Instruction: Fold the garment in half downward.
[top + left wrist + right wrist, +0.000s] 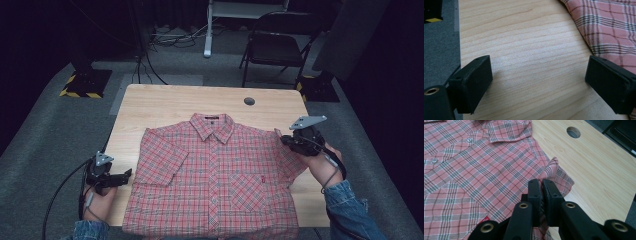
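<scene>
the right gripper (541, 185) is seen pinching the sleeve (555, 176) of a red plaid shirt (215, 175), which is spread flat, collar far, on a wooden table (165, 102). at the near left, the left gripper (539, 75) is held spread wide over bare wood, just beside the shirt's edge.

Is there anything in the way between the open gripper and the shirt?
No. Only bare table lies between the left gripper and the shirt's sleeve edge; its fingers stand wide apart above the wood.
</scene>
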Tool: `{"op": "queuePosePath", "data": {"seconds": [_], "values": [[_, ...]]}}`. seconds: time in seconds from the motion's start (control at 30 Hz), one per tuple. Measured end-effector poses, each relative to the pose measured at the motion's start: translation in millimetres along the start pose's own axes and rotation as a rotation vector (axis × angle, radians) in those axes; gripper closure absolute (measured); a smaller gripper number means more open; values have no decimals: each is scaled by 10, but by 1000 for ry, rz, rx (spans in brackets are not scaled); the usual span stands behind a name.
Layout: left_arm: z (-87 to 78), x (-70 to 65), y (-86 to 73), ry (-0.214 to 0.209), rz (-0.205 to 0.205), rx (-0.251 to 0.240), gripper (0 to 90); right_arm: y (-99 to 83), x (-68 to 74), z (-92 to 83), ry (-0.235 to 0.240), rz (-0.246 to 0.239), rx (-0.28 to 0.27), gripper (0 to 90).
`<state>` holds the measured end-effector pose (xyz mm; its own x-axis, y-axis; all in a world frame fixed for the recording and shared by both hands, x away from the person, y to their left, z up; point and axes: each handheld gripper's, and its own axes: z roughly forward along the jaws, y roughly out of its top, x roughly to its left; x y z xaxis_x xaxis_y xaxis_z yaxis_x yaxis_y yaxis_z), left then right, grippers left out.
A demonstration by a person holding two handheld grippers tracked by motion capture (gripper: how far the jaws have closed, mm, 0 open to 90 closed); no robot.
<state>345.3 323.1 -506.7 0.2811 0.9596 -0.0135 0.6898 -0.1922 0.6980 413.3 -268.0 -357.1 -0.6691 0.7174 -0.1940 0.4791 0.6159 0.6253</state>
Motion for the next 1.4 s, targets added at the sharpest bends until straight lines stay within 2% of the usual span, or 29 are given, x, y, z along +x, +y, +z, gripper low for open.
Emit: {"op": "queuePosePath", "data": {"seconds": [0.43,0.7,0.93,1.3,1.37,1.4], "values": [[-1,0,0,-3,2,0,76,193,116,86,16,-25,8,845],[0,-1,0,-4,3,0,76,257,135,115,31,-18,8,840],[-1,0,0,-6,3,0,77,302,152,185,70,0,-1,840],[0,0,0,-6,3,-1,77,360,297,344,117,0,8,836],[-1,0,0,-6,3,0,77,366,329,388,135,8,7,820],[-1,0,0,-6,3,0,77,369,345,411,149,15,4,776]]}}
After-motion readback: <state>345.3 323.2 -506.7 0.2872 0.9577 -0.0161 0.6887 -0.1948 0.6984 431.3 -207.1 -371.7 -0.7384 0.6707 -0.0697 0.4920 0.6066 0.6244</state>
